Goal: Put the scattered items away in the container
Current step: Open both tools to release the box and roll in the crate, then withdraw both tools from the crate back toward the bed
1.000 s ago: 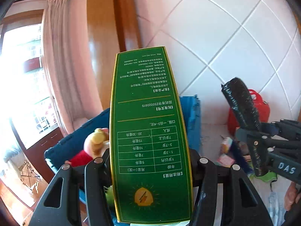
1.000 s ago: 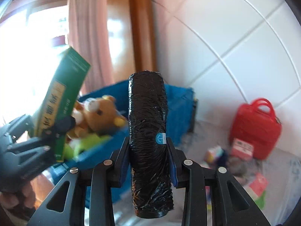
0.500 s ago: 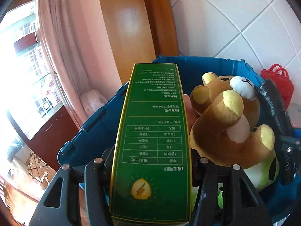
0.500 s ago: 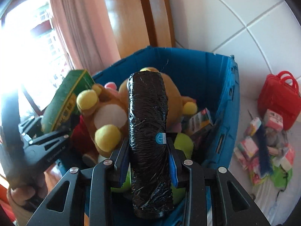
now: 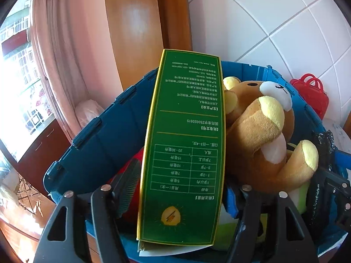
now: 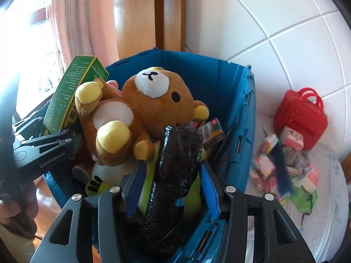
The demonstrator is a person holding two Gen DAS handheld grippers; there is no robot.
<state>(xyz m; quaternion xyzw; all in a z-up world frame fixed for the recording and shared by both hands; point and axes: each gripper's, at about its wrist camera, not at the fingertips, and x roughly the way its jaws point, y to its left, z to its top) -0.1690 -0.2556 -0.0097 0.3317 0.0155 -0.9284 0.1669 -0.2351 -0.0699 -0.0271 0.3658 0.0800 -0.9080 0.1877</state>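
Observation:
A blue crate [image 5: 105, 144] [image 6: 221, 81] holds a brown plush bear [image 5: 261, 135] [image 6: 142, 109] and other toys. My left gripper [image 5: 175, 188] [image 6: 52, 140] is over the crate's left side, its jaws spread wide, with a tall green box [image 5: 186, 149] [image 6: 72, 92] standing loose between them. My right gripper [image 6: 173, 175] is over the crate's near edge, its jaws apart, and a black wrapped roll [image 6: 173, 175] [image 5: 322, 164] leans tilted between them, its top tipping over the toys.
A red toy case [image 6: 300, 116] [image 5: 311, 96] stands by the tiled wall at right. Several small pink boxes [image 6: 291, 138], a blue brush and green scraps lie on the white surface [image 6: 318, 210] beside the crate. A curtain and wooden frame are behind.
Both grippers moved closer over the crate and both jaws opened. The black roll has tipped forward, and the green box has come free of the left jaws.

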